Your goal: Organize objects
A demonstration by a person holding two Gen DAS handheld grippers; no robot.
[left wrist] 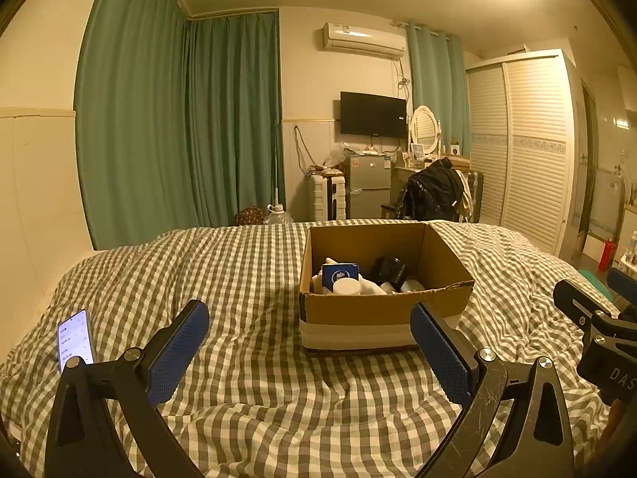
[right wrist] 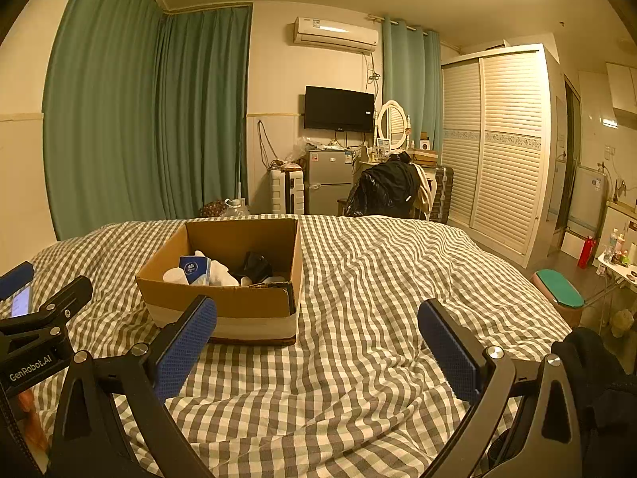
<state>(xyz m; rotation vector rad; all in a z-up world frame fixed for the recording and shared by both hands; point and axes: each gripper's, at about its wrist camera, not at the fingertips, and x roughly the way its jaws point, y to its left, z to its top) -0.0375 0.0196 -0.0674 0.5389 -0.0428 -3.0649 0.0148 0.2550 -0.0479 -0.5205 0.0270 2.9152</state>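
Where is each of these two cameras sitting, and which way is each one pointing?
Left wrist view: sits on the left gripper, looking across the checked bed at the cardboard box; its own open fingers show, with the other gripper at the right edge.
Right wrist view: sits on the right gripper, facing the same way, with the box ahead to its left; its open fingers and the left gripper's side show.
Shared: box, bed, phone, green curtains, television.
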